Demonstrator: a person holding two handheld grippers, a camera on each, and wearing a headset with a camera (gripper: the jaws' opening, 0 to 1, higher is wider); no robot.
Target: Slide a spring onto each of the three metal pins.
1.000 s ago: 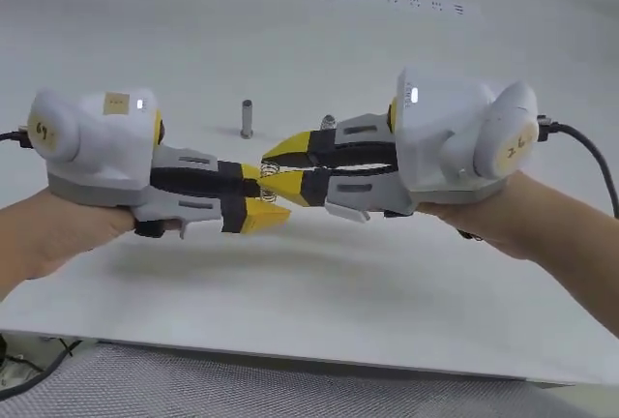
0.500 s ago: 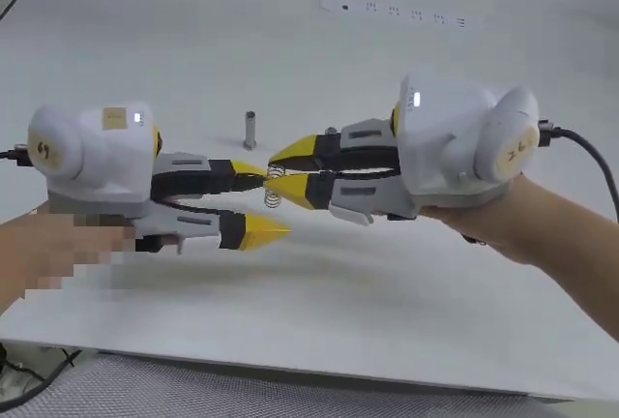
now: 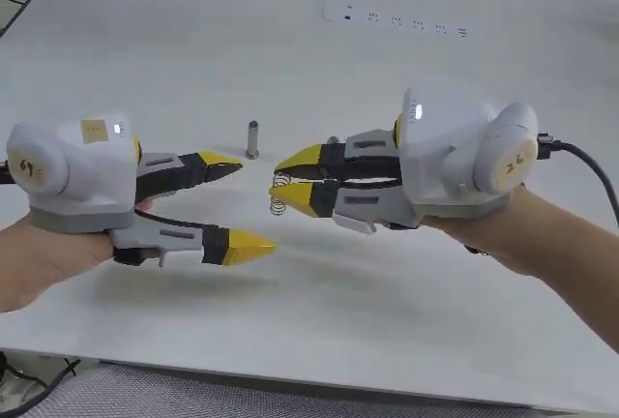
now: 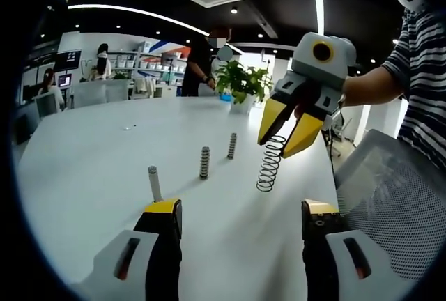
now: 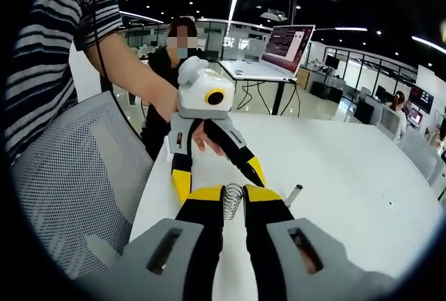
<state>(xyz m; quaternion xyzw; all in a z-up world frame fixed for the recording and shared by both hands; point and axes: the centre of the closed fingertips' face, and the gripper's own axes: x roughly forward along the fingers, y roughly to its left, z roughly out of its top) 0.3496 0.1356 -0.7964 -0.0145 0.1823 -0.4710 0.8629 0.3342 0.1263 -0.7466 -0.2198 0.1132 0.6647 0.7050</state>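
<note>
Spring [image 3: 279, 202] pinched between right gripper [image 3: 277, 177] fingers [image 3: 308, 157]

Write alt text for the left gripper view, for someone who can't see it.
The right gripper dangles a coiled metal wire spring above a white table, pinched by its upper end. Beyond the open yellow-tipped jaws of the left gripper stand one bare metal pin and two pins already wearing springs.
</note>
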